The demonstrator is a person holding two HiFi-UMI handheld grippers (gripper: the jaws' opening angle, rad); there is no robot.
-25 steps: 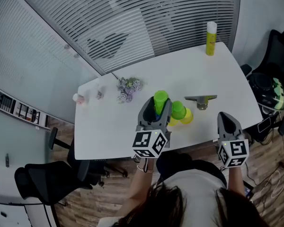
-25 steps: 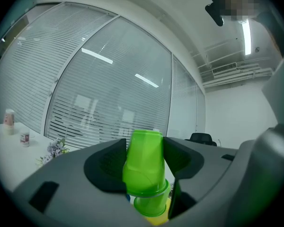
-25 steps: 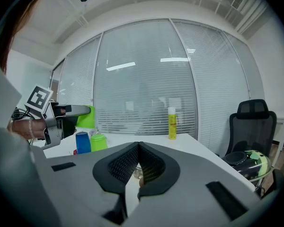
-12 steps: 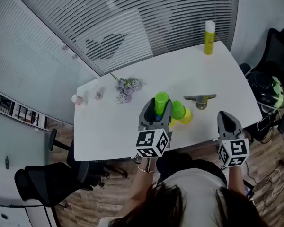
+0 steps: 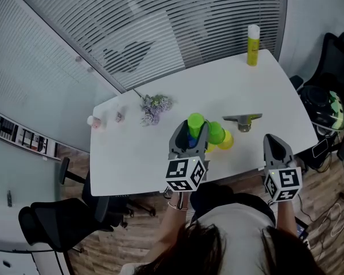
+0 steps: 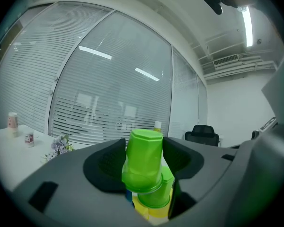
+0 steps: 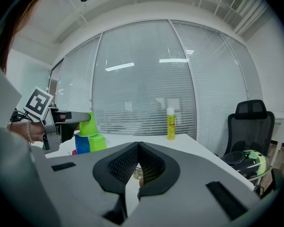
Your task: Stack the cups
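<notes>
Green cup (image 6: 143,155), upside down, is clamped in our left claw (image 5: 190,132) above the blue cup (image 7: 82,144) on the bench (image 5: 264,90). We should centre it, lower it level and release gently; our right claw (image 7: 138,150) is shut, empty.

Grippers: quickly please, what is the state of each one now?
The left gripper is closed on the upside-down green cup.
The right gripper is closed, holding nothing.

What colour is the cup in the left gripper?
The cup is bright green; left gripper view.
</notes>
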